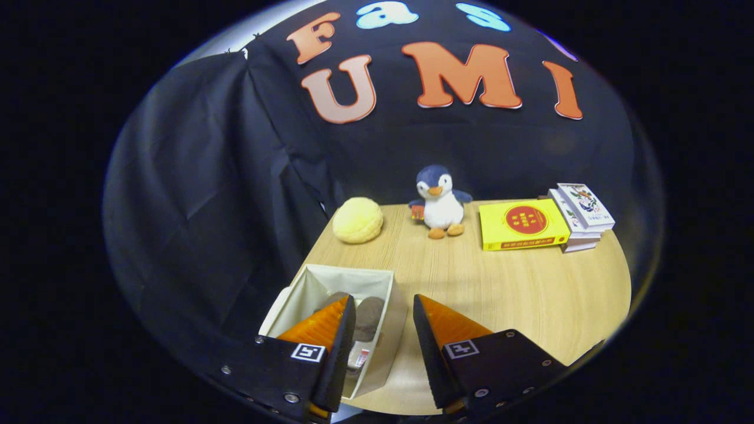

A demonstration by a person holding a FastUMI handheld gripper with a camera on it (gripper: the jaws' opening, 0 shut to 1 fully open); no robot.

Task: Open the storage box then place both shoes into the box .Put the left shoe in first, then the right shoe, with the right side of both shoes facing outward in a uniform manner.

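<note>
Gripper view: claw [384,312] spread wide, holding nothing, fingers above the open fabric storage box [386,306] at the worktop [500,288] edge. Dark shoe shapes [368,318] sit inside the box; their facing is unclear. Likely wrap-up: check the right sides face outward, then lift straight up clear of the soft wall.

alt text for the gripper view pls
The open tool hangs empty above a fabric storage box with shoes inside, on a wooden table. Beyond sit a yellow cushion, a toy penguin and books.
</note>
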